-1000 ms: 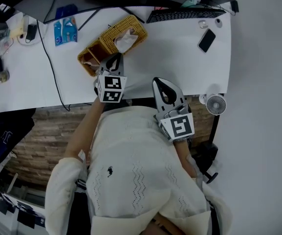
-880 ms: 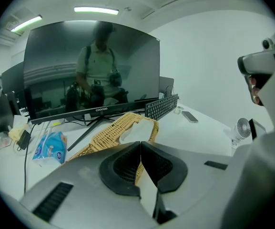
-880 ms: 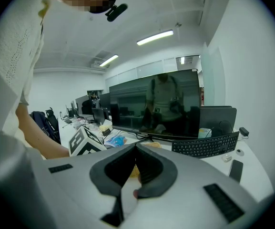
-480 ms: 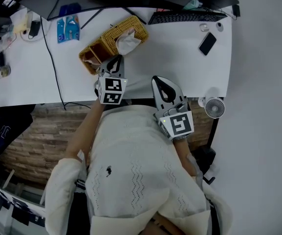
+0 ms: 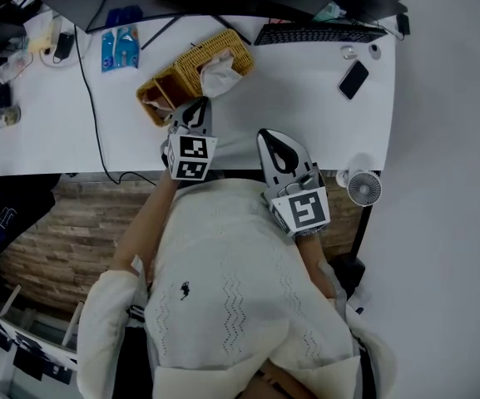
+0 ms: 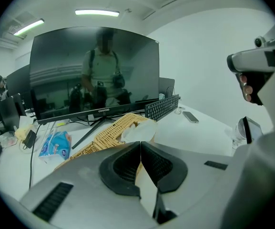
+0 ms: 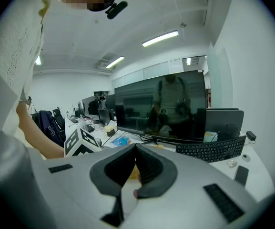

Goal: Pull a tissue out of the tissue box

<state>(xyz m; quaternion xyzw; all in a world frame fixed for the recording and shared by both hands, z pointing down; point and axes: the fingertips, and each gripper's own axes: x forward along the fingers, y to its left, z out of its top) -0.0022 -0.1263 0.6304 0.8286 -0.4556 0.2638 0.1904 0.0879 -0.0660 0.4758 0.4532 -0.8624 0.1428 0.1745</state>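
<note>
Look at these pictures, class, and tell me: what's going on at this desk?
A person in a white top is at a white desk, holding a claw tool in each hand. The left claw is shut and empty, pointing at a wicker tissue box close ahead of it. A tissue sticks up from the box, not yet gripped. The right claw, also shut and empty, sits further back near the desk's front edge.

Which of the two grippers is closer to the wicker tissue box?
The left gripper: its tip almost reaches the wicker tissue box. The right gripper is farther back, at the near edge of the table.
</note>
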